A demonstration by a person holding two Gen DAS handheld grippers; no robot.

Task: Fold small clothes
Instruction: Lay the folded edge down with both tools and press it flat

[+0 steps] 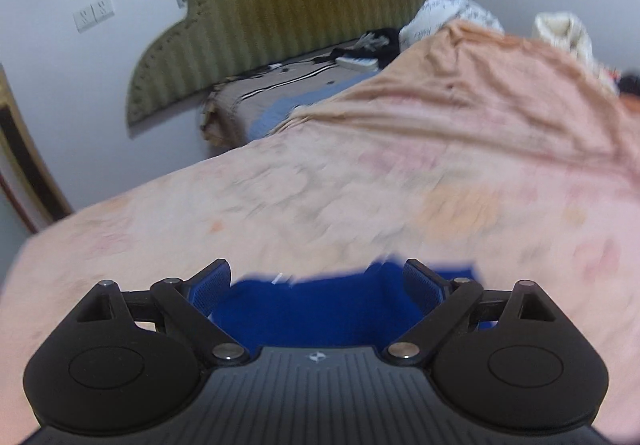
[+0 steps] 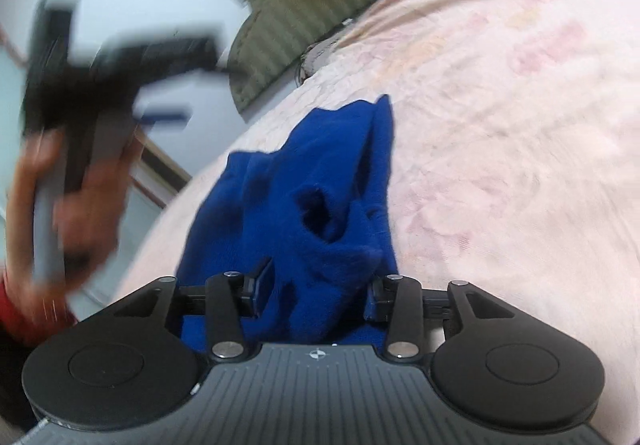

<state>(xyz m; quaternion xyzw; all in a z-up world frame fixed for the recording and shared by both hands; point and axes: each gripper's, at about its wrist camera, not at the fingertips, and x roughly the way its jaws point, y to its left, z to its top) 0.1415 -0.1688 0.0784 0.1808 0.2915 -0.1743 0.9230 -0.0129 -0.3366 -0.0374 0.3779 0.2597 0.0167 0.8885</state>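
Your blue garment [image 2: 304,205] is a deep royal-blue knit with a fuzzy nap, lying bunched on the pink bedspread [image 2: 500,133]. From the right wrist view it rises in soft ridges, with one dark hollow near its middle and a pointed corner standing up at its far end. From the left wrist view only a flat stretch of it shows, its far edge ragged and blurred.

Your left gripper [image 1: 316,285] stands with its jaws spread wide, the cloth lying below and between them, with neither pad pressing on it. Your right gripper [image 2: 316,293] is parted about halfway with the cloth heaped between the fingers; the right finger seems to brush the fabric, but nothing is pinched.

The garment sits close to the bed's near-left edge, where the spread curves down toward the wall. Ahead and to the right the bedspread runs wide and bare, rumpled in long folds. The olive headboard [image 1: 288,17] stands well beyond. Your left hand [image 2: 80,205] shows blurred, off the bed's side.
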